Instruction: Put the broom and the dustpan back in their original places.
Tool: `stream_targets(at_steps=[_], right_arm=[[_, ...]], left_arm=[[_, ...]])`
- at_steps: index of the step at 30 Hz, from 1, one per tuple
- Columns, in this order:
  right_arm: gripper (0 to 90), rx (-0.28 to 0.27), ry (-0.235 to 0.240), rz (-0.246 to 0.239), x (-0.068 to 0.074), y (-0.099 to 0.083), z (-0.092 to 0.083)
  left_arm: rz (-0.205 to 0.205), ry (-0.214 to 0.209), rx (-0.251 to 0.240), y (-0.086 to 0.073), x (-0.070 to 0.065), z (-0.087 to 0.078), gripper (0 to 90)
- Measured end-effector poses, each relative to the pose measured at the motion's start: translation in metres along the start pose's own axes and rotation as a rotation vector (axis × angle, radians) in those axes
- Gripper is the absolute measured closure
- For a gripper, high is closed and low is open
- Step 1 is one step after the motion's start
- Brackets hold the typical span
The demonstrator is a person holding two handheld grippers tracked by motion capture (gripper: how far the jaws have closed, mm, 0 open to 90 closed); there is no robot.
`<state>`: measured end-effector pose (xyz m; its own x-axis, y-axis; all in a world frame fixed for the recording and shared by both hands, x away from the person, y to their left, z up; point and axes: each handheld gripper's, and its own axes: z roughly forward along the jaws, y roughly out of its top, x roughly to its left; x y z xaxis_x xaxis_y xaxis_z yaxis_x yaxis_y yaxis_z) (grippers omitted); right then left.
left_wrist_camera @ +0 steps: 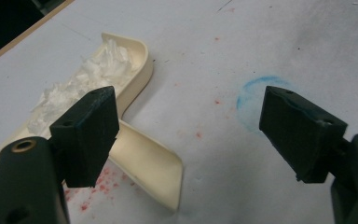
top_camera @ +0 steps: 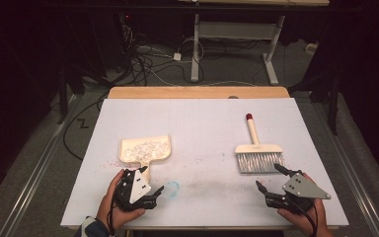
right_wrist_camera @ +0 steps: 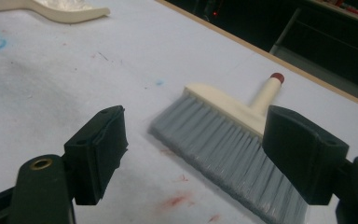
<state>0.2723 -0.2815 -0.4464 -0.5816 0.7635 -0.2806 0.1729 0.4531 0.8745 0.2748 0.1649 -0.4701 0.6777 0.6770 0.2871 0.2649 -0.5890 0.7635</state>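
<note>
Two open grippers, dustpan (left_wrist_camera: 140, 154) handle beside left fingers (left_wrist_camera: 91, 133), brush (right_wrist_camera: 223, 135) ahead

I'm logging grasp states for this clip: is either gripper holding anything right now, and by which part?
Nothing is held. The left gripper stands open beside the dustpan handle; the right gripper is open before the brush.

We see a cream, smooth plastic dustpan (left_wrist_camera: 140, 154) with a slight sheen, holding crumpled white paper scraps (left_wrist_camera: 91, 77). Our cream plastic hand brush (right_wrist_camera: 233, 140) has stiff grey bristles. The white matt table sheet (top_camera: 202, 123) looks smudged, edged by pale wood.
</note>
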Motion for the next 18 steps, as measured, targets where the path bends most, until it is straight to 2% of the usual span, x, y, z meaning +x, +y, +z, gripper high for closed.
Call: stream_targets(at_steps=[7, 18], right_arm=[[22.4, -0.011, -0.002, 0.002, 0.0007, 0.0018, -0.0012], [22.4, 0.002, 0.004, 0.004, 0.0005, -0.0005, -0.0013]], left_arm=[[0.006, 0.001, -0.003, 0.0001, -0.0004, -0.0005, 18.8], [0.008, 0.007, 0.008, 0.0035, -0.0001, 0.0046, 18.7]])
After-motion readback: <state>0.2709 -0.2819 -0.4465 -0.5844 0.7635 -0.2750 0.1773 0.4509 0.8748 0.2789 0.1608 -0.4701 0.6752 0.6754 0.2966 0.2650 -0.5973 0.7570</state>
